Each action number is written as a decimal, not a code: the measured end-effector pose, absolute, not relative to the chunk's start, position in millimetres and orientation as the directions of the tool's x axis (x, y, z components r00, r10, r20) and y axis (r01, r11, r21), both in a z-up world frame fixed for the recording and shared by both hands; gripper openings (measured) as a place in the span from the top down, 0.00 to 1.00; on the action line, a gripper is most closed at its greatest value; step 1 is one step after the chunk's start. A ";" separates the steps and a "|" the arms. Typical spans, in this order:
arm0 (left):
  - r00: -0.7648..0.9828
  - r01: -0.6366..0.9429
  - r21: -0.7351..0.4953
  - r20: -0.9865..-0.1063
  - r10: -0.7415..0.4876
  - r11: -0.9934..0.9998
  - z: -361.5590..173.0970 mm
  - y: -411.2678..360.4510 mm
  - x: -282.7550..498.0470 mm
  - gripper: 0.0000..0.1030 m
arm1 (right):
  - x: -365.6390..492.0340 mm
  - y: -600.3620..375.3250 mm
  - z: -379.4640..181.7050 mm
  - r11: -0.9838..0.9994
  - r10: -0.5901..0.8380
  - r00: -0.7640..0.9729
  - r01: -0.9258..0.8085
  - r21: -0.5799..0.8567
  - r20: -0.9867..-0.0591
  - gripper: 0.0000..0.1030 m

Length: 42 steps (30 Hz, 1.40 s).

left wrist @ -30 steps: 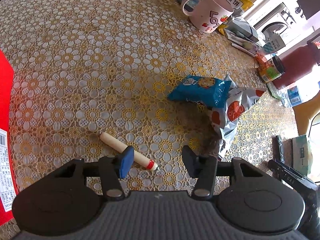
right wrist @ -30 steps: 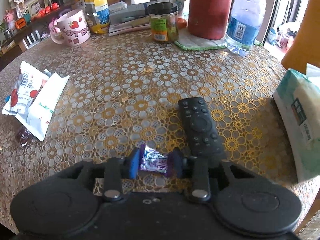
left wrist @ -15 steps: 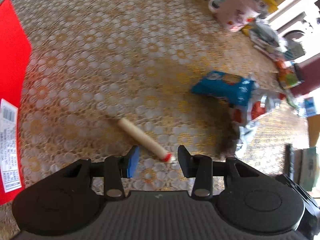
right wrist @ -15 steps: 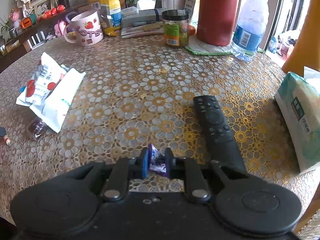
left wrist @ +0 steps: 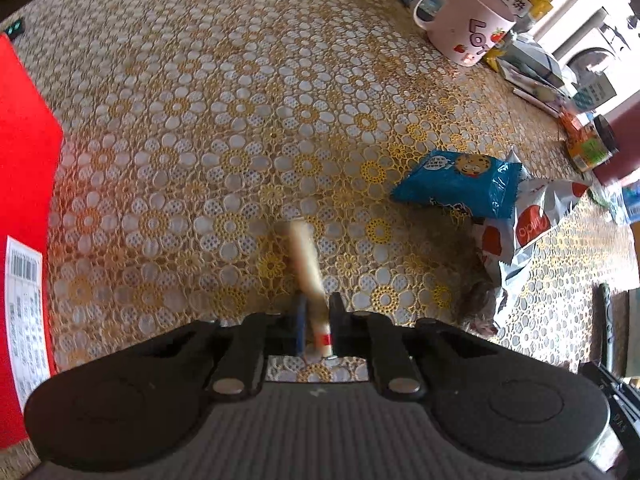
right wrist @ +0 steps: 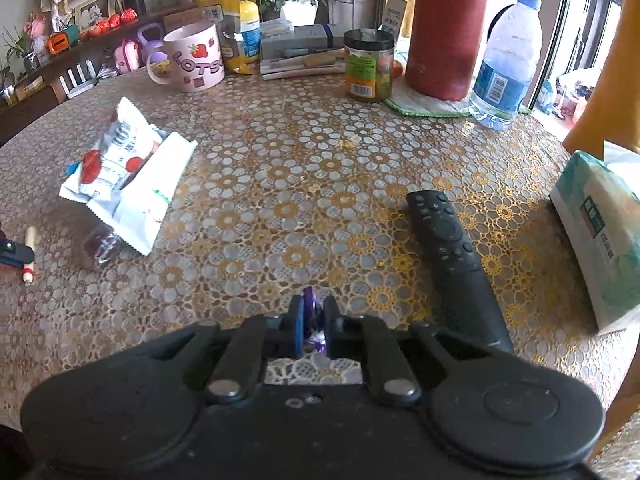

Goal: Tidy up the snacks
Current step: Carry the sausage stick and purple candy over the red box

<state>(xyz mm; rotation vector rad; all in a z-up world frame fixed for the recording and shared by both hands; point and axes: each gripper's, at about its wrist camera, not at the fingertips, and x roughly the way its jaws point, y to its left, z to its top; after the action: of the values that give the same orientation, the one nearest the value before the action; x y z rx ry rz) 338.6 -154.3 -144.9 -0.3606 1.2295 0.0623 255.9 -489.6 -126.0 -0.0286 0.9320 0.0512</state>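
My left gripper [left wrist: 318, 330] is shut on a beige sausage stick [left wrist: 306, 264] near its red-banded end; the stick points away over the tablecloth. A blue cookie packet [left wrist: 460, 184] and a white-and-red snack bag [left wrist: 524, 228] lie to the right. My right gripper [right wrist: 313, 330] is shut on a small purple candy [right wrist: 310, 300]. In the right wrist view the white-and-red snack bags [right wrist: 120, 176] lie at left, with the sausage stick [right wrist: 29, 254] and the left gripper's tip at the far left edge.
A red box [left wrist: 24, 200] lies at the left. A pink mug [right wrist: 192, 58], jar [right wrist: 368, 64], red flask [right wrist: 446, 24] and water bottle [right wrist: 506, 60] stand at the back. A black remote [right wrist: 452, 256] and a tissue pack [right wrist: 600, 232] lie at right.
My left gripper has closed on the sausage stick, which now points away between the fingers. My right gripper has closed tighter on the purple candy and lifted it.
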 end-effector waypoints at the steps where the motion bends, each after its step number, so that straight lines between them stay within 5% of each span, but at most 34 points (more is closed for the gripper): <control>1: 0.345 -0.232 -0.230 -0.928 -0.142 0.945 -144.5 -152.5 337.5 0.91 | 254.1 -487.3 -124.4 0.998 0.034 0.596 -0.056 0.001 -0.802 0.92; 42: 0.478 -0.065 -0.338 -0.836 -0.268 0.939 -29.1 10.8 196.6 0.91 | 182.9 -166.5 -22.9 0.893 0.372 0.576 -0.437 0.110 -0.728 0.92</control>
<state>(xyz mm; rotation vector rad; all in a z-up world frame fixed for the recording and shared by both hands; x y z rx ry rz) 196.6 10.8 -29.1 -0.3466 1.0710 -0.1274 182.9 -166.5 -22.9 -0.0853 0.8318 0.4744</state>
